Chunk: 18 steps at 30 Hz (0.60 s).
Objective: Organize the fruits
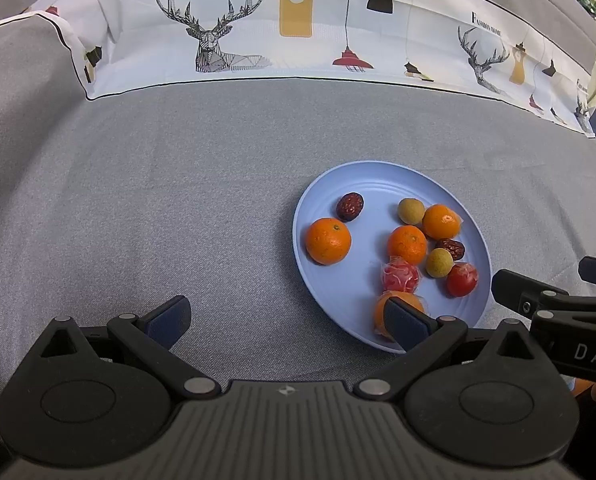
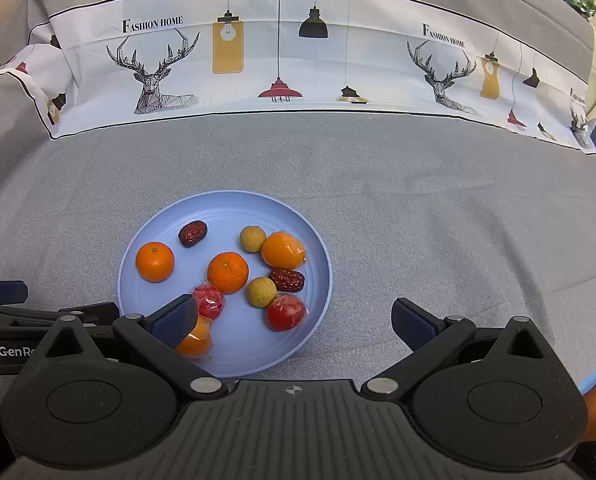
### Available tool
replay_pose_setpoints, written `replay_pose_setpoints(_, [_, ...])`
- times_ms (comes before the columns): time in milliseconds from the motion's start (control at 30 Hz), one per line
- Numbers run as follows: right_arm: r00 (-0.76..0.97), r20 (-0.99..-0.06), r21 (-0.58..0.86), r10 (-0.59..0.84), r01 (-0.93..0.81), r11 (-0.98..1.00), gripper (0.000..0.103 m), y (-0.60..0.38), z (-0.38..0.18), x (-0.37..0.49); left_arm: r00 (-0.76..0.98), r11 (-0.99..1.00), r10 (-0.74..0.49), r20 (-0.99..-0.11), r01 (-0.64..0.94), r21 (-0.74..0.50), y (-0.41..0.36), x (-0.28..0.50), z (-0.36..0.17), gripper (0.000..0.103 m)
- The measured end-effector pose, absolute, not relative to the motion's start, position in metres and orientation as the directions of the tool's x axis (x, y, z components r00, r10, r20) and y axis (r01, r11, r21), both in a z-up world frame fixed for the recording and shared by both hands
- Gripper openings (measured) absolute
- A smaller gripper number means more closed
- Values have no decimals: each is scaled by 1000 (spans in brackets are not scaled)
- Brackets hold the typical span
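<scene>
Behind spread left gripper (image 1: 287,322) and right gripper (image 2: 293,320) jaws, wrapped orange (image 2: 195,340) half-hidden on plate (image 2: 233,210).

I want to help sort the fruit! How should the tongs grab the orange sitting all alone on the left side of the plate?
Probably grip the lone orange across its round middle, coming straight down from above. It sits apart from the other fruit on the blue plate, so there is space on both sides for the open left tongs.

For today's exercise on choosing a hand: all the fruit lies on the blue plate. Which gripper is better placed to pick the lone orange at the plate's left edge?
Probably the left gripper. The lone orange lies on the blue plate's left side, nearer its open fingers; the right gripper, also open, sits toward the plate's right.
</scene>
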State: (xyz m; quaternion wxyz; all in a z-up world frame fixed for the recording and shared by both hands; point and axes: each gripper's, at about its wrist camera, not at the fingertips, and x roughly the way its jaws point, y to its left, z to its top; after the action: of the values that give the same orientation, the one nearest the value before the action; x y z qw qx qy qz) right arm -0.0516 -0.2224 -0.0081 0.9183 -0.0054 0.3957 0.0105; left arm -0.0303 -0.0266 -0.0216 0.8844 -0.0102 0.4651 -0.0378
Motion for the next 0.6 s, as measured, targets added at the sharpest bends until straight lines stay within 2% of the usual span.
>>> replay_pose_setpoints(600, [670, -742, 17, 11, 3, 1000, 102, -228, -8, -52, 565, 996, -85, -821, 71, -54, -29, -28, -19, 102])
